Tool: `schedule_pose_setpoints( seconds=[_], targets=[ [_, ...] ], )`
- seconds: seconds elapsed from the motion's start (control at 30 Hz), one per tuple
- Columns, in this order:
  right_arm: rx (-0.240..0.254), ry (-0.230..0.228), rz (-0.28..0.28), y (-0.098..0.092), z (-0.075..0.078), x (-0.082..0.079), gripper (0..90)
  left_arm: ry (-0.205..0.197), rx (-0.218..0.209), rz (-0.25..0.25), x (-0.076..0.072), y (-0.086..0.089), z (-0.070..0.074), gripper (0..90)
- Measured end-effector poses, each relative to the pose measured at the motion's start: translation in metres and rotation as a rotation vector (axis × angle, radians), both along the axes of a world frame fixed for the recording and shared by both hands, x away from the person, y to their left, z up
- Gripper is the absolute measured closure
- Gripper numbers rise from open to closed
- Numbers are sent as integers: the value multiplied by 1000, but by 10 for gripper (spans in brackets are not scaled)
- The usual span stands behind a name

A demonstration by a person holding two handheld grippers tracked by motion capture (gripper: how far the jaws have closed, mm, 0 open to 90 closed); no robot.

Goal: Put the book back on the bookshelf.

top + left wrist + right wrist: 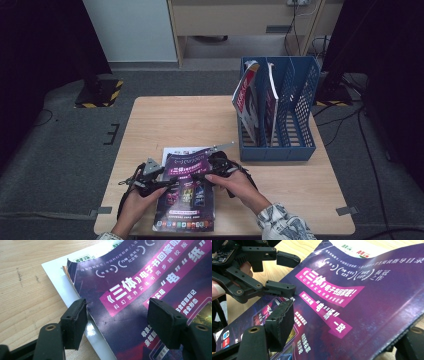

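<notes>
1. A purple magazine (186, 192) lies at the near edge of the wooden bench (165, 120), its top resting over a white sheet (172, 151) that shows beyond it.
2. The left gripper (167, 184) sits at the magazine's left edge, held in the person's left hand (136, 202).
3. In the left gripper view its jaws stand apart over the cover: one pad (75, 321) is at the torn left edge of the magazine (140, 300), the other above the printed pink bands. It seems to clamp nothing, though contact with the paper is hard to judge from this angle.
4. The right gripper (200, 176) comes in from the right, held in the right hand (239, 186).
5. In the right gripper view the magazine (352, 297) has its right side lifted and curved, passing between the jaws; the left pad (280, 320) stands clear of the cover, so the gripper is fairly wide with no firm pinch visible.
6. That view also shows the left gripper (284, 275) across the cover, jaws parted.
7. A blue file rack (295, 107) stands at the bench's far right, holding upright magazines (247, 102).
</notes>
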State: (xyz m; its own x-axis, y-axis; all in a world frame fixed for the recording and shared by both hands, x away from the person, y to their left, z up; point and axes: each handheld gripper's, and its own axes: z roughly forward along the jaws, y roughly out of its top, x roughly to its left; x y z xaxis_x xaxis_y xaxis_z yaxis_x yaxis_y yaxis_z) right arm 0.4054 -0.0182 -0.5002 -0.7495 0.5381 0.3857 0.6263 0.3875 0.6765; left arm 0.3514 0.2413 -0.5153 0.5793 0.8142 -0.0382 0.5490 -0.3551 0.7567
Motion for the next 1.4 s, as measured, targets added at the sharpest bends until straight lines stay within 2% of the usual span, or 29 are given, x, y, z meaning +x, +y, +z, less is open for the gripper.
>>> schedule_pose_setpoints(
  seconds=[0.27, 0.5, 0.57, 0.7, 1.1, 1.23, 1.27, 1.4],
  targets=[
    [-14, 10, 0, -3, -3, 1, 342, 2, -1, 6, 0, -1, 0, 311],
    [7, 24, 15, -6, -3, 0, 360, -1, -3, 3, 0, -2, -1, 304],
    [12, 45, 27, -4, -4, 0, 359, -2, -3, 3, 0, -2, -1, 304],
    [-1, 32, 22, 0, -6, -1, 376, -3, -1, 4, 0, -2, -1, 304],
    [-20, 46, 10, 1, -8, 2, 429, -4, 0, 5, -1, -2, -1, 303],
    [-15, 51, 9, 0, -6, 3, 507, -4, 0, 7, -1, -2, -1, 301],
    [-24, 52, 10, -1, -4, 3, 595, -4, 1, 6, -1, -2, 0, 299],
    [-27, 36, 11, -1, -2, 4, 655, -4, 4, 7, -1, -2, 0, 297]
  ],
)
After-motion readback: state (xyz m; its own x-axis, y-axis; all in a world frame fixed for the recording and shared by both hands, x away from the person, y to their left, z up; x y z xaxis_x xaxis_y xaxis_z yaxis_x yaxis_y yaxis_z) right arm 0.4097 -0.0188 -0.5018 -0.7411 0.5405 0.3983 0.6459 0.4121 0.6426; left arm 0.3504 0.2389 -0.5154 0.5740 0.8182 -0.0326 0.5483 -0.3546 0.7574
